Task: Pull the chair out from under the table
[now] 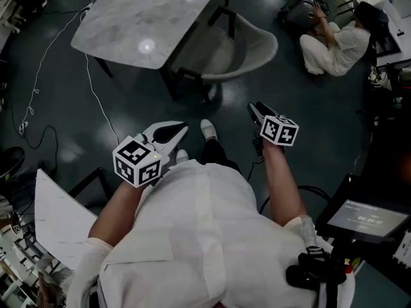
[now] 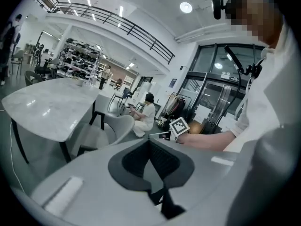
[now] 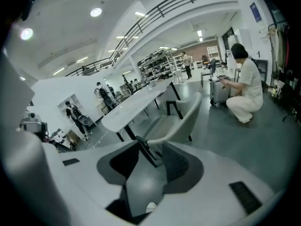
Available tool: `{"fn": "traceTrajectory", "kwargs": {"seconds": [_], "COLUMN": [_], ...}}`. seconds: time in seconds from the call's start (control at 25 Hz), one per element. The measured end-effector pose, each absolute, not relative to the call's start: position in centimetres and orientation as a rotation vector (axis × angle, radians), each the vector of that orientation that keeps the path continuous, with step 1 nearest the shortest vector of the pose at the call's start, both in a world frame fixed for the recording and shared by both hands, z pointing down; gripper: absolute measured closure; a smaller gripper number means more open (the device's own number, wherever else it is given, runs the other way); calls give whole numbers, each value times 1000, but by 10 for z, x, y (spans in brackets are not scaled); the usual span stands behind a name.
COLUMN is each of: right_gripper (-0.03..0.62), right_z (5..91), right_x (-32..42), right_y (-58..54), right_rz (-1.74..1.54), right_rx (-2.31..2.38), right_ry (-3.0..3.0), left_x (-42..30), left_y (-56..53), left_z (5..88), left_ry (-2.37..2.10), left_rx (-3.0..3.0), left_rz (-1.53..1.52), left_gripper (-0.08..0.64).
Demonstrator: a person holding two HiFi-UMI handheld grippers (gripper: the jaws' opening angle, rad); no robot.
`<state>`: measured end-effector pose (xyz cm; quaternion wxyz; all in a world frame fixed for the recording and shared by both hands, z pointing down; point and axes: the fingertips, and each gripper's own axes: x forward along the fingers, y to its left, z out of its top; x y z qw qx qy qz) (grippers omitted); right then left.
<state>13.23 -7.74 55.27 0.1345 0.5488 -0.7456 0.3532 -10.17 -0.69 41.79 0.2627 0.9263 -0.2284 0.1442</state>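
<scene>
A pale grey chair (image 1: 239,51) with black legs stands on the dark floor, its front tucked under the marble table (image 1: 144,15). Both grippers hang in the air short of the chair and touch nothing. My left gripper (image 1: 183,129) sits at lower left, its jaws meeting at the tips with nothing between them. My right gripper (image 1: 255,110) is closer to the chair's back, jaws apart and empty. In the left gripper view the chair (image 2: 107,131) and table (image 2: 44,108) lie ahead to the left of the gripper (image 2: 149,142). In the right gripper view the chair (image 3: 181,119) stands straight beyond the gripper (image 3: 150,150).
A person (image 1: 335,43) crouches on the floor at the back right beside a suitcase (image 1: 297,8). A thin cable (image 1: 96,95) trails across the floor left of the table. A white panel (image 1: 61,218) lies at lower left, a screen unit (image 1: 369,218) at lower right.
</scene>
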Motion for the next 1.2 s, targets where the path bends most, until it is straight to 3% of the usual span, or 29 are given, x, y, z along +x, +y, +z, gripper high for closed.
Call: {"fn": "traceTrajectory", "kwargs": {"seconds": [0.72,1.2], "right_gripper": [359,356], "right_z": [682,726], "right_x": [309,302], "right_y": [-418,-419], "right_rz": [1473,1643], "right_rx": [1774,1757], "right_ry": [-1955,-1808], "left_x": [2,-27], "left_y": [-256,-237], "left_z": [448,435], "left_ry": [-805,-969], "left_rx": [2444,2395], "left_rz": [431,448], "left_gripper": [552,552]}}
